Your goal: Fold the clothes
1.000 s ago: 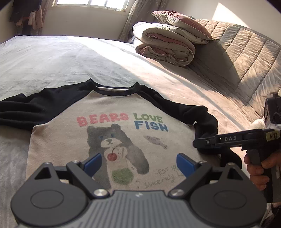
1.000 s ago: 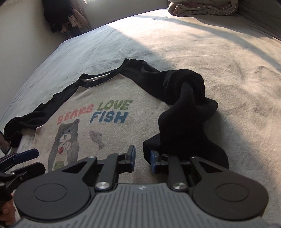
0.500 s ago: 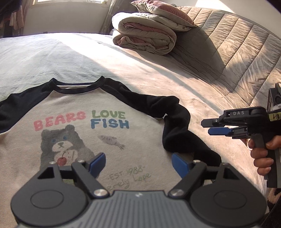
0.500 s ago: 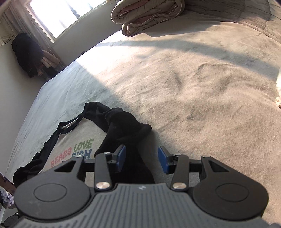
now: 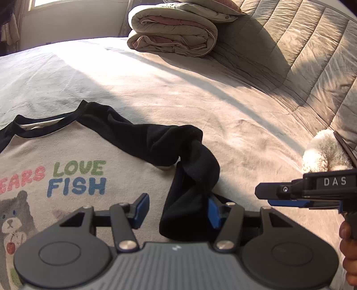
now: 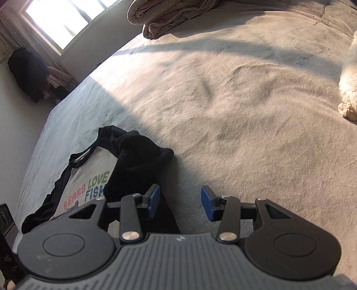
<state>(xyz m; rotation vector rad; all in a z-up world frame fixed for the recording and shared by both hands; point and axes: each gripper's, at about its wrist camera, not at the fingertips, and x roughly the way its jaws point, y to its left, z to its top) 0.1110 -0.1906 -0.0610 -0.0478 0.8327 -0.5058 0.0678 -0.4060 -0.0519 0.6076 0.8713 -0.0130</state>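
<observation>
Two claws, both spread wide and holding nothing. The left claw (image 5: 176, 208) straddles the end of the black sleeve (image 5: 189, 178) of one raglan T-shirt (image 5: 73, 160), which lies flat on the bed (image 5: 223, 107), its left part cut off. The right claw (image 6: 180, 204) hovers over bare bedding, the sleeve just left of it. Farther right lies one white fluffy thing (image 6: 349, 89), hard to identify. Beyond are one folded duvet (image 5: 174, 29), a quilted headboard (image 5: 301, 51) and a window (image 6: 64, 20).

Left gripper (image 5: 177, 209): black linkage arms, 2 blue pads, silver screws, ribbed grey housing. Right gripper (image 6: 180, 201) looks identical (white "DAS" lettering, possibly a label).
</observation>
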